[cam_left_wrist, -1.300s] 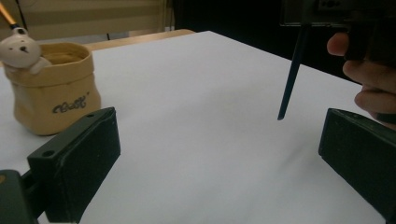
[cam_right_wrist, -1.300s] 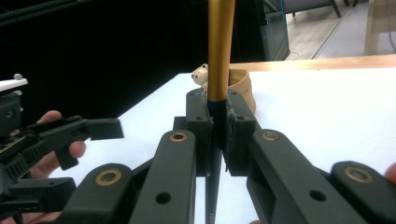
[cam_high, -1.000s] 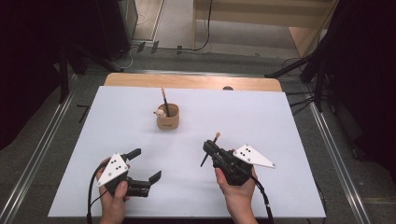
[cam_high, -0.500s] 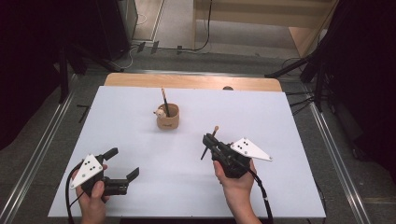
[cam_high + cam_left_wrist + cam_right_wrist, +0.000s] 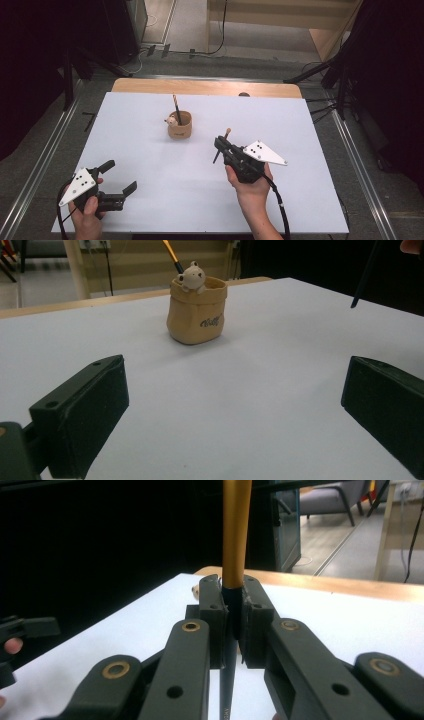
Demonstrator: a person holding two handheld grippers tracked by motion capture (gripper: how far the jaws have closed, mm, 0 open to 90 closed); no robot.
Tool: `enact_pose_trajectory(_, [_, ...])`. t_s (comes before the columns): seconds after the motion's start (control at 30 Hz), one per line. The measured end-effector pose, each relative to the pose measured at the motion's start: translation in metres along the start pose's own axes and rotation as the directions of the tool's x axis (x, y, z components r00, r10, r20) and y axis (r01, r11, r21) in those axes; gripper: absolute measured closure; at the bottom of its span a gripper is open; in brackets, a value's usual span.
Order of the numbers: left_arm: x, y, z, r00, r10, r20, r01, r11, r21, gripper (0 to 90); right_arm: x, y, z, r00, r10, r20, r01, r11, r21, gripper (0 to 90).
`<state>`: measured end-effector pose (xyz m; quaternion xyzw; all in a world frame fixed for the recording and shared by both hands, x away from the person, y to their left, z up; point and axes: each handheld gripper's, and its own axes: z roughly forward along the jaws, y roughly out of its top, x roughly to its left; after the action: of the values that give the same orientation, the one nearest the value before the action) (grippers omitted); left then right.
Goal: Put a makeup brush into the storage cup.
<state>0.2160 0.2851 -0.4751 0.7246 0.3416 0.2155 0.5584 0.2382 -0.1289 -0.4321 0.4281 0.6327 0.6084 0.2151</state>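
White covers the tabletop (image 5: 150, 200), a plain sheet with a strip of bare wood showing along its far edge. Near the middle, toward the far side, stands a small tan pot (image 5: 179, 126) shaped like a sack, with a tiny bear figure on its rim and one brush (image 5: 176, 108) leaning out of it, handle up. In the left gripper view the pot (image 5: 196, 310) sits ahead between the two jaws, with dark lettering on its side.

The left gripper (image 5: 116, 181) is low at the near left corner of the tabletop, held in a hand (image 5: 89, 216), its jaws spread wide with nothing between them. The grey plate on top tilts toward the left edge.

The right gripper (image 5: 221, 145) is to the right of the pot and nearer the person, apart from it, held by the right hand (image 5: 252, 187). Its jaws are pressed together on a second brush (image 5: 221, 145), gripped partway along its shaft. In the right gripper view this brush (image 5: 235, 530) has a golden-orange handle rising above the jaws and a dark lower part running down between them. From the high view its dark tip points down toward the tabletop; whether it touches cannot be told.
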Motion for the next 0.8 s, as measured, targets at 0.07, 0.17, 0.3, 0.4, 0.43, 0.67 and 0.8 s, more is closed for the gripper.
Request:
enact_pose_trajectory(0.07, [0.003,-0.001,-0.002,1.0,-0.009,-0.002,0.009,0.9999,-0.005,0.0,0.001,0.003,0.002,0.9999,-0.015,0.003,0.015,1.0,-0.011,84.4])
enact_pose_trajectory(0.17, [0.006,0.0,-0.004,0.9999,-0.014,-0.006,0.013,0.9998,-0.012,0.0,0.001,0.005,0.006,0.9999,-0.015,0.004,0.015,1.0,-0.02,84.4])
enact_pose_trajectory(0.3, [0.007,-0.001,-0.004,0.9998,-0.019,-0.001,0.019,0.9997,-0.015,0.0,0.003,0.004,0.01,0.9997,-0.025,0.003,0.025,1.0,-0.015,84.4])
enact_pose_trajectory(0.4, [0.006,-0.001,-0.004,0.9998,-0.018,0.004,0.018,0.9998,-0.011,0.0,0.004,0.005,0.012,0.9995,-0.031,0.004,0.031,0.999,-0.011,84.4])
enact_pose_trajectory(0.43, [0.005,-0.001,-0.003,0.9998,-0.017,0.005,0.017,0.9998,-0.009,0.0,0.004,0.005,0.013,0.9994,-0.032,0.007,0.033,0.999,-0.014,84.4])
enact_pose_trajectory(0.67, [0.004,-0.001,-0.003,0.9998,-0.02,0.008,0.02,0.9998,-0.009,0.0,0.0,0.011,0.023,0.9992,-0.036,0.018,0.036,0.999,-0.019,84.4])
enact_pose_trajectory(0.8, [0.006,-0.003,-0.002,0.9995,-0.032,-0.006,0.032,0.9995,0.003,0.0,0.0,0.016,0.031,0.9991,-0.042,0.008,0.042,0.999,-0.022,84.4])
